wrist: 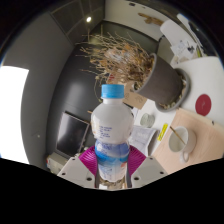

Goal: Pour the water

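Note:
A clear plastic water bottle (112,130) with a blue cap and a blue-and-white label stands upright between my fingers. My gripper (112,163) is shut on the water bottle, with the magenta pads (92,158) pressing its lower body from both sides. The bottle is lifted above the table. To the right, beyond the fingers, a white cup (179,141) with a stick in it sits on the wooden table (200,125). The bottle's base is hidden between the fingers.
A dried-grass bunch (125,58) stands behind the bottle on the table. A white box with a red dot (203,103) lies at the right. Small paper cards (147,120) lie near the cup. A dark cabinet (70,125) and floor are at the left.

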Demonstrator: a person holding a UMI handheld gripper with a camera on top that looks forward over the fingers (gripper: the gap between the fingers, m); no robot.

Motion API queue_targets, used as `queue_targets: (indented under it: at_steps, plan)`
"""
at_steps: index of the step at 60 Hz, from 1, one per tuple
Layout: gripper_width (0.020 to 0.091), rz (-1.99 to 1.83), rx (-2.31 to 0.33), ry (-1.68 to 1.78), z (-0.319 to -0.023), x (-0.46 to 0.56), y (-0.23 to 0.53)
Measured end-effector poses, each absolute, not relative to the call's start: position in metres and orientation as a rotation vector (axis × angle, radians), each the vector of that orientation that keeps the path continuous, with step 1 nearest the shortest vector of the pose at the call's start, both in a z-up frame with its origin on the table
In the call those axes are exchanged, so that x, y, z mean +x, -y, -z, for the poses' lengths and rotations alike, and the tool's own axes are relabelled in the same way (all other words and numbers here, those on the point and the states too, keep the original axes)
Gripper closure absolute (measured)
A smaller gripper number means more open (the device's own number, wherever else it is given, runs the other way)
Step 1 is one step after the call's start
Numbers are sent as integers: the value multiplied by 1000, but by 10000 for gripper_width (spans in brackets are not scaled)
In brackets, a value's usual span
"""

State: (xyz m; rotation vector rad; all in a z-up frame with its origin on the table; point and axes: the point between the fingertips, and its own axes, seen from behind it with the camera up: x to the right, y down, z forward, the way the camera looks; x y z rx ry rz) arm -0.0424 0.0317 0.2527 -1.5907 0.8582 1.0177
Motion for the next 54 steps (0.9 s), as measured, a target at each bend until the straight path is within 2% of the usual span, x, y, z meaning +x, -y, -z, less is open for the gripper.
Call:
queue_targets:
  at_steps: [8,16,22,36,43,54]
  plan:
    - [753,-723,-1638,-600,-294,13,-28]
    - [751,-474,-1678,-443,-297,82,-31]
    - [751,-266,-1746,-333,-258,132,-36]
    - [749,63,-1862,-83,-135,191,-52]
    - [748,63,-1911,-52,-92,199,-60]
    - [724,56,-1970,-48,-45,204,-54]
